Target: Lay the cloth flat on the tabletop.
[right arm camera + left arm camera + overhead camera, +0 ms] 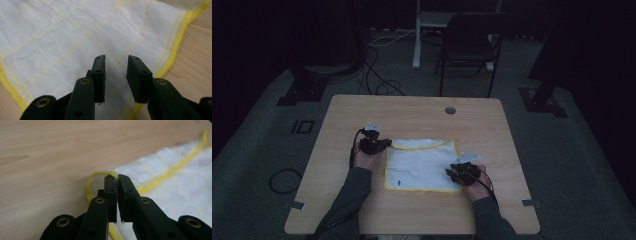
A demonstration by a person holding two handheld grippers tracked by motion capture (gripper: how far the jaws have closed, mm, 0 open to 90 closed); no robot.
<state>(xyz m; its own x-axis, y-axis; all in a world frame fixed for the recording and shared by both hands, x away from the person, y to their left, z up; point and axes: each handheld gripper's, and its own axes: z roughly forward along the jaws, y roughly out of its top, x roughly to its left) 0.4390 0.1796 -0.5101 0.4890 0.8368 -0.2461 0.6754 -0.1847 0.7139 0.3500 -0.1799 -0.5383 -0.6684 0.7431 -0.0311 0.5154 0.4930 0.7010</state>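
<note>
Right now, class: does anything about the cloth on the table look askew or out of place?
Yes. The white cloth isn't flat: its far edge is folded over unevenly, the yellow hem curling near the left gripper, whose jaws pinch that corner.

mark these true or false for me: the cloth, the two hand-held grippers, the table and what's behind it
1. The left hand-held gripper is shut on the cloth's yellow-edged corner. True.
2. The right hand-held gripper is clamped on the cloth. False: its jaws stand apart over the cloth.
3. The cloth is plain blue. False: white with a yellow border.
4. A folding chair stands beyond the table. True.
5. The cloth hangs off the table's edge. False: it lies wholly on the tabletop.
</note>
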